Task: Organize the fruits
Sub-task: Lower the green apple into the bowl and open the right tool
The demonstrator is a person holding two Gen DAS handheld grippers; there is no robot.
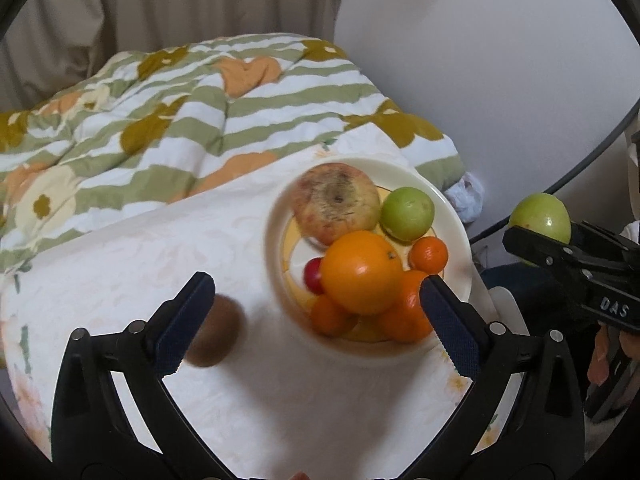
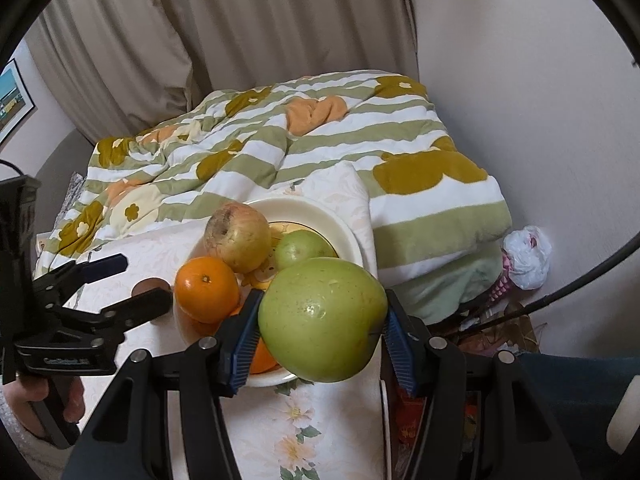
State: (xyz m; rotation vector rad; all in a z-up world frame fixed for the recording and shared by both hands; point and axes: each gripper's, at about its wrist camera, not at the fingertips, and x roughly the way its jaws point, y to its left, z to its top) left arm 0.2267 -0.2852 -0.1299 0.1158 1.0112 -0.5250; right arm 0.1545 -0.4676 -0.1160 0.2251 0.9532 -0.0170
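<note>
A cream plate (image 1: pixel 452 216) (image 2: pixel 344 228) on the white floral cloth holds a blotchy apple (image 1: pixel 336 200) (image 2: pixel 238 236), a small green fruit (image 1: pixel 408 212) (image 2: pixel 302 246), a big orange (image 1: pixel 360 276) (image 2: pixel 206 284), several small oranges and a red fruit (image 1: pixel 313 276). A brown kiwi (image 1: pixel 218 332) (image 2: pixel 150 285) lies on the cloth left of the plate. My left gripper (image 1: pixel 316 320) (image 2: pixel 140 280) is open, above the kiwi and the plate's near edge. My right gripper (image 2: pixel 320 336) is shut on a large green apple (image 2: pixel 322 320) (image 1: pixel 540 218), held above the plate's right side.
A green-striped floral quilt (image 1: pixel 192 112) (image 2: pixel 320 148) lies bunched behind the plate. Beige curtains (image 2: pixel 260 20) hang at the back and a white wall stands on the right. A white plastic bag (image 2: pixel 528 256) lies on the floor on the right.
</note>
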